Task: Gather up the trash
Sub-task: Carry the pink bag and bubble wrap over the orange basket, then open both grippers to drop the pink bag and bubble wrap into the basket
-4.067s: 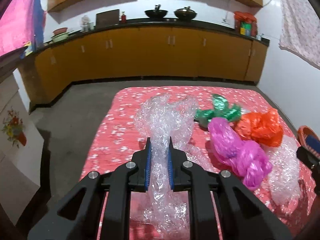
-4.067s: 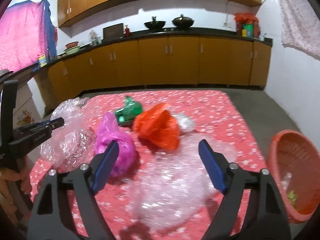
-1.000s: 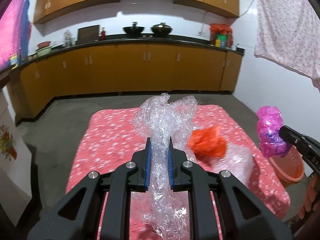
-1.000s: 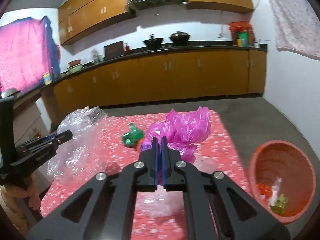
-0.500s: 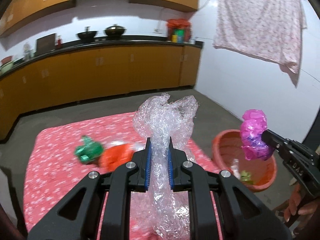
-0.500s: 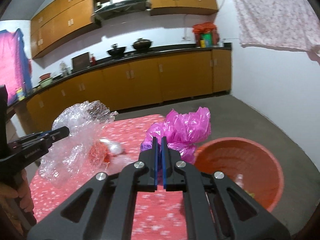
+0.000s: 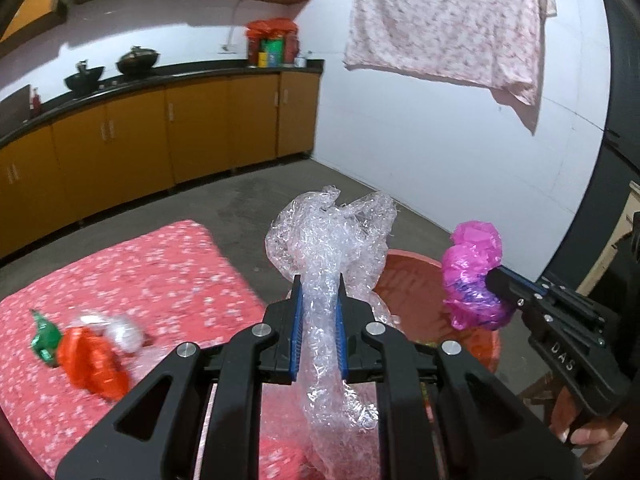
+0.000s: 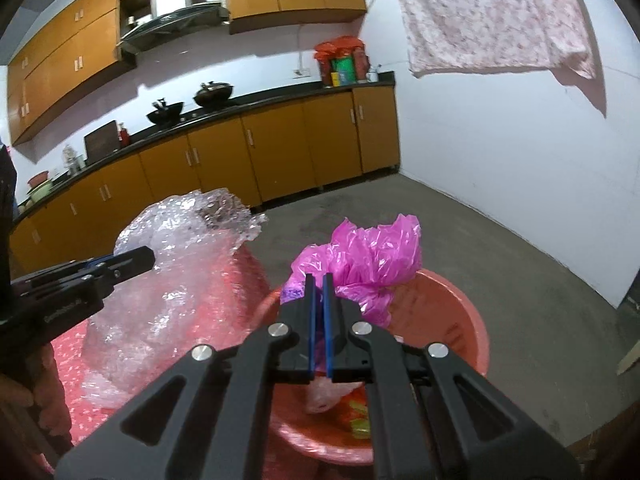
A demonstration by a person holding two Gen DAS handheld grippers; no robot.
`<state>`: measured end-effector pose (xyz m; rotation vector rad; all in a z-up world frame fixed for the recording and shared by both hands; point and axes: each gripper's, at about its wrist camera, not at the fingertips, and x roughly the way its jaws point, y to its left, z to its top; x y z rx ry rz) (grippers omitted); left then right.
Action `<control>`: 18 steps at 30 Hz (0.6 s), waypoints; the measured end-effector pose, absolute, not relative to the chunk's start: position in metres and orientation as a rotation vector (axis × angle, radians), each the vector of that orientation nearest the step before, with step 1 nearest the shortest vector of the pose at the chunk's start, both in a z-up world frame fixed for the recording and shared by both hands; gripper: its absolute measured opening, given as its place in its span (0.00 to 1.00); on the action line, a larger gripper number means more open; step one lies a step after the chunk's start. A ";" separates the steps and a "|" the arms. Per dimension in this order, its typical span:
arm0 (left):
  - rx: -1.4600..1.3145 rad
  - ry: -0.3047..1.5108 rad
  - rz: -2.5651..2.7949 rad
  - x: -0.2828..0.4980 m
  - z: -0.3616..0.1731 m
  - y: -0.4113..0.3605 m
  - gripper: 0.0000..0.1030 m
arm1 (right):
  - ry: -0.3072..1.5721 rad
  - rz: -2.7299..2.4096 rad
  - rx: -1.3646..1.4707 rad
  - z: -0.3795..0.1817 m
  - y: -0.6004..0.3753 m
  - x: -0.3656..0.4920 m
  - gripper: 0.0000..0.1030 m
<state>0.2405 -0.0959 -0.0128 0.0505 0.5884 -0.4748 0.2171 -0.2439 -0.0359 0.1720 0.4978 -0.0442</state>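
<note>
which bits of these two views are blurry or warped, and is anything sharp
Left wrist view: the orange bag, green wrapper and red cloth are motion-smeared, while the bubble wrap in the left gripper is crisp. Right wrist view: mostly sharp, pink bag and basin clear. Both show fisheye bending of the counter.

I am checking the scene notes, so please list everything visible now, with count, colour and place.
bubble wrap: 1, clear, held up in left tongs
pink bag: 1, magenta, in right tongs above basin
basin: 1, orange-red, on floor beside table, some scraps inside
orange bag: 1, orange, on table
green wrapper: 1, green, beside orange bag
table cloth: 1, red with white flecks
woks: 2, black, on counter
hanging cloth: 1, pale pink, on wall
left tongs: 1, black, blue pads
right tongs: 1, black, blue pads
</note>
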 end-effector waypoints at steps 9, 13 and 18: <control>0.070 0.625 -0.537 0.252 -0.030 -0.133 0.13 | 0.502 -0.092 0.208 -0.053 -0.268 0.217 0.05; 0.076 0.636 -0.562 0.256 -0.033 -0.146 0.14 | 0.495 -0.100 0.225 -0.055 -0.277 0.221 0.05; 0.088 0.640 -0.540 0.259 -0.039 -0.155 0.61 | 0.494 -0.083 0.274 -0.060 -0.282 0.223 0.15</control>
